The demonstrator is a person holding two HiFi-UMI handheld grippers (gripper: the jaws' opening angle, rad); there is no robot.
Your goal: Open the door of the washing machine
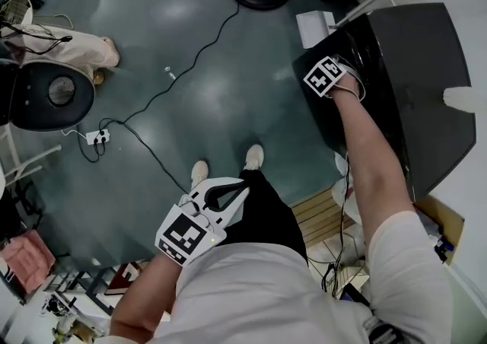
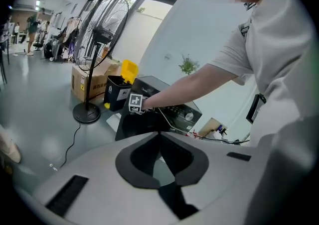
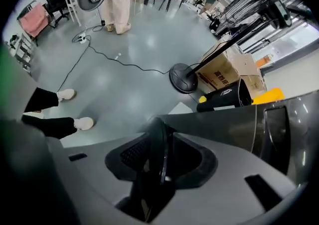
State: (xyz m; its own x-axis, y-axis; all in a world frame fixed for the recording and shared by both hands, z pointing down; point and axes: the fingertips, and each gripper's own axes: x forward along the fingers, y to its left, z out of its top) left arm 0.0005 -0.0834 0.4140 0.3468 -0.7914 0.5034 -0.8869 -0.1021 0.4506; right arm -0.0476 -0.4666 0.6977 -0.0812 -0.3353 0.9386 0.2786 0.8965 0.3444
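Two hand-held grippers at the approach-and-grasp step of door opening. Right hand-held gripper [image 3: 158, 138], on an outstretched arm, points steeply down over the front upper edge of the washing machine [image 1: 418, 84], which stands on the polished grey-green floor [image 1: 190, 68] at the person's right front. Its jaws stand apart, released, with a thin dark curved edge, probably the door's rim [image 3: 162, 154], standing between them and the ribbed pad [image 3: 133, 152] on one side clear of it. Left hand-held gripper [image 1: 242, 187] hangs by the person's thigh, well apart from the machine, jaws clenched on nothing. Judged stage: grip not yet made, door not yet pulled. Next move calls for closing the jaws squarely on the rim, then drawing it outward along the hinge arc rather than straight back. Materials: machine casing is smooth, dark and rigid, with a glossy black front [image 1: 350, 106] that mirrors light and a duller grey top; the rim looks hard, slick and rounded, so a shallow pinch could slip. Gripper bodies are matt pale grey plastic with dark pads
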